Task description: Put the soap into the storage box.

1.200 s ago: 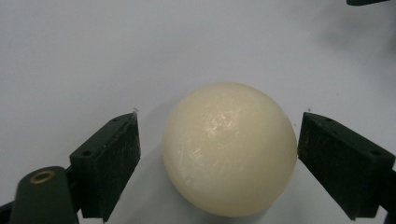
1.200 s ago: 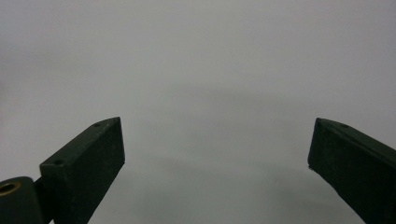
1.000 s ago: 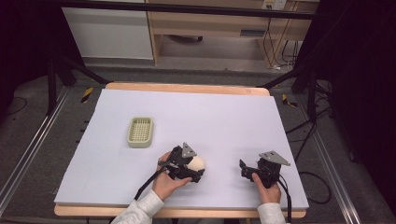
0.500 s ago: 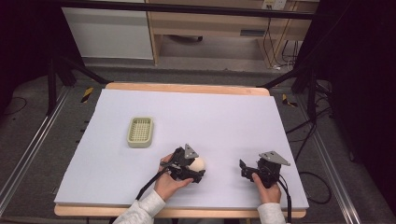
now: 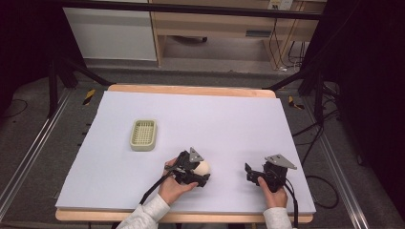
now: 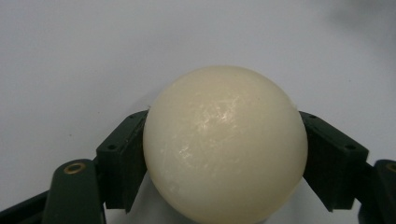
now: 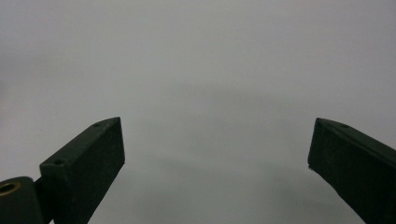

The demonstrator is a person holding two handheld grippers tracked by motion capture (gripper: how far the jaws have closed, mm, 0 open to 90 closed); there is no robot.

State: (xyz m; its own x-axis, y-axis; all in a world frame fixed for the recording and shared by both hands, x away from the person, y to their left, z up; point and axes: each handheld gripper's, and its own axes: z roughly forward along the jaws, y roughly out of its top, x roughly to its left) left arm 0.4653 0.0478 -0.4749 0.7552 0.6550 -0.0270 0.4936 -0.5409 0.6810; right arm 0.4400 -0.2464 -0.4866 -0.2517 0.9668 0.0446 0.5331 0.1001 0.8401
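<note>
**Cream ball pinched low over the counter, second tool idle**

The left hand-held gripper (image 5: 203, 172) had its two black jaws pressed against opposite sides of a smooth, cream-coloured ball (image 6: 225, 144), gripping it at its widest part, likely so the round surface could not slip out. Ball and tool sat near the front edge of the white-covered counter (image 5: 229, 119), well apart from the pale green ribbed plastic tray (image 5: 143, 134) to the left, which looked the probable destination. The right hand-held gripper (image 5: 249, 172) rested near the front right, its jaws spread wide over bare surface, holding and touching nothing, seemingly parked out of the way.
</note>
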